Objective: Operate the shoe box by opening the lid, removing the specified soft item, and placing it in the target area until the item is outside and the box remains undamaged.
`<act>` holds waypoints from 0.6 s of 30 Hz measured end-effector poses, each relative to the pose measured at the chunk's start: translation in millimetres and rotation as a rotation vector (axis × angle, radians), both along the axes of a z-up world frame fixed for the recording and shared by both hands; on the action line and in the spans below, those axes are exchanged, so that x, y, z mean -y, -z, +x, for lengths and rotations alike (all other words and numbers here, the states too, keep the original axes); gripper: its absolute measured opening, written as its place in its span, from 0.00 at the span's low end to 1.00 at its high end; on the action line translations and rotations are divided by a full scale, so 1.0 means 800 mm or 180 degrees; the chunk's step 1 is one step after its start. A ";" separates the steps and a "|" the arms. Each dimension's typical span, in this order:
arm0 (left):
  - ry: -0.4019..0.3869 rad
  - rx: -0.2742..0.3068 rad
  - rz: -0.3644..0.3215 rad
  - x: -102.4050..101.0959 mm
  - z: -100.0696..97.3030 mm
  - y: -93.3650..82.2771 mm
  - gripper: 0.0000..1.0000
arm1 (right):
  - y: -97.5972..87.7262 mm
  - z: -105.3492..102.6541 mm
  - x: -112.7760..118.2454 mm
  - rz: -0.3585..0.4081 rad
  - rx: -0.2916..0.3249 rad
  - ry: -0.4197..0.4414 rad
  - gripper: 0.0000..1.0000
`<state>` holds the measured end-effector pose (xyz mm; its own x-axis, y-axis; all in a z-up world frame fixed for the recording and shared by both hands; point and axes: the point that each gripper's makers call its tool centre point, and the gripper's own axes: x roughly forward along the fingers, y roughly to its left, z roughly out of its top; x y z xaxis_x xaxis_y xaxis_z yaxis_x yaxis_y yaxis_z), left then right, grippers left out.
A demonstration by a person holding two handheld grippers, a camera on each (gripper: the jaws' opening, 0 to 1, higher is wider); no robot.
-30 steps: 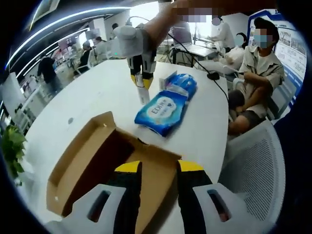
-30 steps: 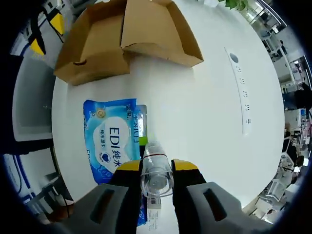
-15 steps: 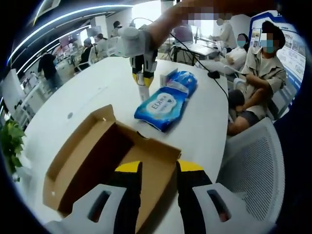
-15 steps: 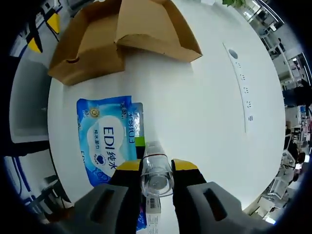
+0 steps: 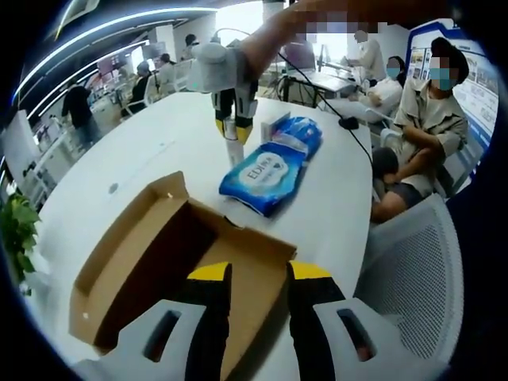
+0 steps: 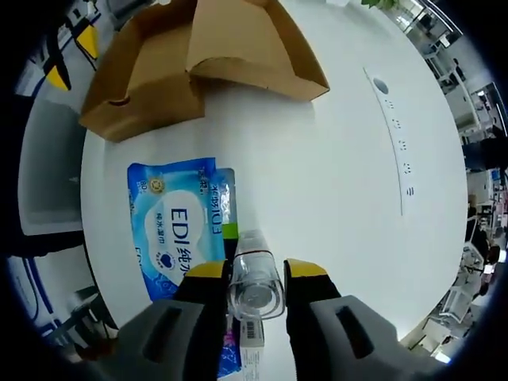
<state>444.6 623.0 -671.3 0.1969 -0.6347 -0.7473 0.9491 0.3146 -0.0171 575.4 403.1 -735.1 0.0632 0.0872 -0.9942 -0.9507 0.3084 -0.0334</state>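
Little has moved since the earlier frames: the right hand-held gripper (image 6: pixel 244 274) still pinches a clear tube (image 6: pixel 255 279) above the bench (image 6: pixel 333 159), beside the blue wipes pack (image 6: pixel 181 230) lying outside the open shoe box (image 6: pixel 202 59). That pack looks soft, light and slippery, so its crimped end seems the best hold. Only the left gripper view shows the left hand-held gripper (image 5: pixel 258 274) spread over the box's dark inside.

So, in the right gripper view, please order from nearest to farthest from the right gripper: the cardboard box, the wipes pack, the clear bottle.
1. clear bottle, between the right gripper's jaws.
2. wipes pack, just left of the jaws on the table.
3. cardboard box, open, at the view's top.
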 end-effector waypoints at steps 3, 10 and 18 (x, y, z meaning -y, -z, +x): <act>-0.0013 -0.0002 -0.0003 -0.002 0.001 0.001 0.26 | -0.006 0.001 0.001 -0.0003 0.0041 -0.0009 0.26; -0.0048 0.0015 -0.0039 -0.004 0.006 -0.004 0.26 | -0.037 0.008 -0.003 0.0141 0.0211 0.0086 0.28; -0.0091 0.0071 -0.0082 -0.010 0.015 -0.012 0.26 | -0.079 0.005 -0.009 0.0268 0.0404 0.0176 0.27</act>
<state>456.5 631.4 -661.7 0.2318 -0.6475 -0.7260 0.9399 0.3414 -0.0045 579.6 410.7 -671.8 0.1948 0.1629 -0.9672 -0.9219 0.3671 -0.1239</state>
